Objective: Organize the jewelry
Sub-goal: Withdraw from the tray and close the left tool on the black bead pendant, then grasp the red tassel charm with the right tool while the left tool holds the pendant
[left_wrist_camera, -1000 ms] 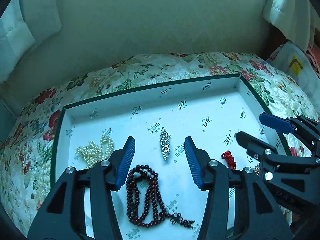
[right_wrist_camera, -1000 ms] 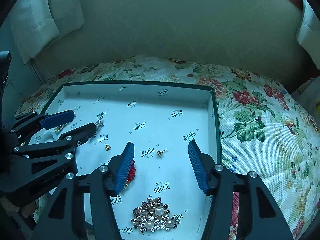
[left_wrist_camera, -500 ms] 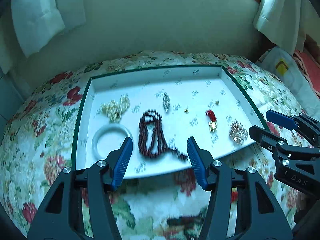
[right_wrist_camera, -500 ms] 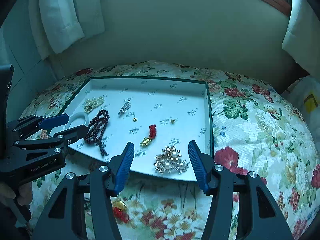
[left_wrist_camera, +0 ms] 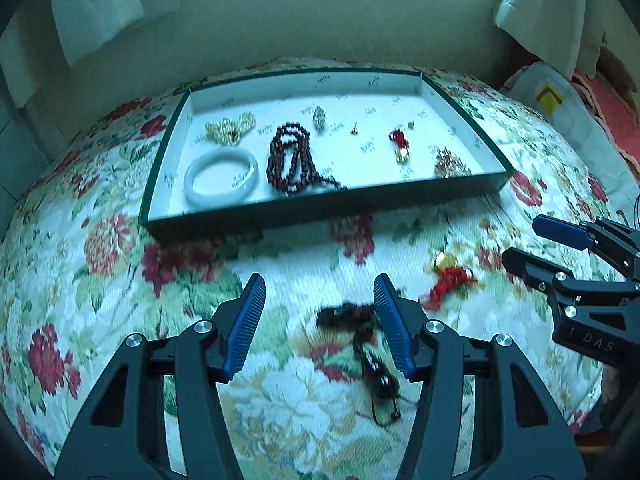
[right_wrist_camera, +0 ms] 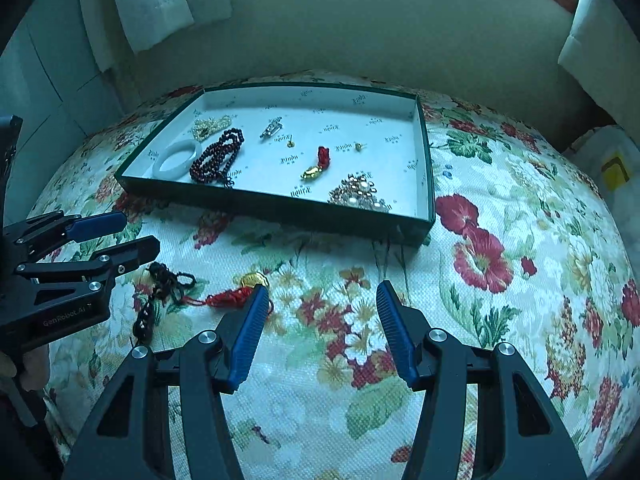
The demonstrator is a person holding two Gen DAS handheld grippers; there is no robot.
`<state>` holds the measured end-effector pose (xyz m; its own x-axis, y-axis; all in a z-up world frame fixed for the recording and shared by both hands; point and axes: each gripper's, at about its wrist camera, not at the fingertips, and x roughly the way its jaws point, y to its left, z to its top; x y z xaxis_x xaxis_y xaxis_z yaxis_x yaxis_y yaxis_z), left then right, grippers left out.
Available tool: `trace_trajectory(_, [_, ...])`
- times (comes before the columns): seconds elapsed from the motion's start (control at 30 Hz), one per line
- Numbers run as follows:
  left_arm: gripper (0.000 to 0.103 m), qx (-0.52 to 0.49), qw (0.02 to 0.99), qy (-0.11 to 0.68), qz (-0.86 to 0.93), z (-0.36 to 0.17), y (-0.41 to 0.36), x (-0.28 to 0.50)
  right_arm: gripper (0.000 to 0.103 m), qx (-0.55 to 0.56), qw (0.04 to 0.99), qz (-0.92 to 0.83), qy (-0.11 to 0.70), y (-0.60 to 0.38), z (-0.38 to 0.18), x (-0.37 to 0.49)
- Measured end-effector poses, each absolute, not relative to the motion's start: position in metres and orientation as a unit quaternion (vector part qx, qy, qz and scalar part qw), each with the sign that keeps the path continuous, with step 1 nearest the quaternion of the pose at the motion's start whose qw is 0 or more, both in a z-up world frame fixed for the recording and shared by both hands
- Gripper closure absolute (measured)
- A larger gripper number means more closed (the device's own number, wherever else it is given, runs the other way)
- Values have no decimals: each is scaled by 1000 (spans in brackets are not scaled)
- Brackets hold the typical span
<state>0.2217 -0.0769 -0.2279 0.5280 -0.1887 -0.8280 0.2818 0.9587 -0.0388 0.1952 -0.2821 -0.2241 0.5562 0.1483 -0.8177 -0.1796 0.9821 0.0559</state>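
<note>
A shallow green-rimmed tray (left_wrist_camera: pixel 320 204) (right_wrist_camera: pixel 280 216) lies on the floral cloth. It holds a white bangle (left_wrist_camera: pixel 221 176) (right_wrist_camera: pixel 176 159), a dark red bead necklace (left_wrist_camera: pixel 290 158) (right_wrist_camera: pixel 218 156), pearls (left_wrist_camera: pixel 230 127), a silver brooch (right_wrist_camera: pixel 271 130), a red-and-gold charm (left_wrist_camera: pixel 399 144) (right_wrist_camera: pixel 318 164), small gold studs and a pearl brooch (right_wrist_camera: pixel 358 196). On the cloth in front lie a dark cord bracelet (left_wrist_camera: pixel 370 352) (right_wrist_camera: pixel 160 292) and a red tassel with a gold piece (left_wrist_camera: pixel 446 280) (right_wrist_camera: pixel 236 294). My left gripper (left_wrist_camera: pixel 320 320) (right_wrist_camera: pixel 120 236) and right gripper (right_wrist_camera: pixel 320 328) (left_wrist_camera: pixel 532 244) are open and empty, near these loose pieces.
The floral cloth (right_wrist_camera: pixel 500 300) covers a rounded surface that drops away at left and right. A beige wall (right_wrist_camera: pixel 360 32) and white curtains (right_wrist_camera: pixel 160 0) stand behind the tray. A white bag with a yellow mark (left_wrist_camera: pixel 552 98) lies at the far right.
Both grippers have pulled back from over the tray towards the near side. The tray now sits farther off, and the loose bracelet and tassel on the cloth have come into view.
</note>
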Motion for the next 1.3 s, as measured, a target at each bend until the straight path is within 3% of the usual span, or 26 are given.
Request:
trace_trajectory(0.33, [49, 47, 855, 495, -147, -250, -85, 195, 47, -5, 876, 94, 473, -292, -230, 182])
trace_trajectory(0.43, [61, 61, 857, 491, -144, -252, -87, 191, 47, -3, 877, 97, 471, -291, -229, 181])
trace_trajectory(0.57, [85, 61, 858, 491, -139, -252, -80, 191, 47, -2, 877, 99, 470, -290, -228, 180])
trace_trajectory(0.6, [86, 61, 858, 490, -139, -252, -78, 191, 47, -2, 878, 99, 469, -289, -228, 180])
trace_trajectory(1.3, [86, 45, 869, 477, -123, -239, -52, 196, 47, -2, 874, 112, 473, -277, -232, 182])
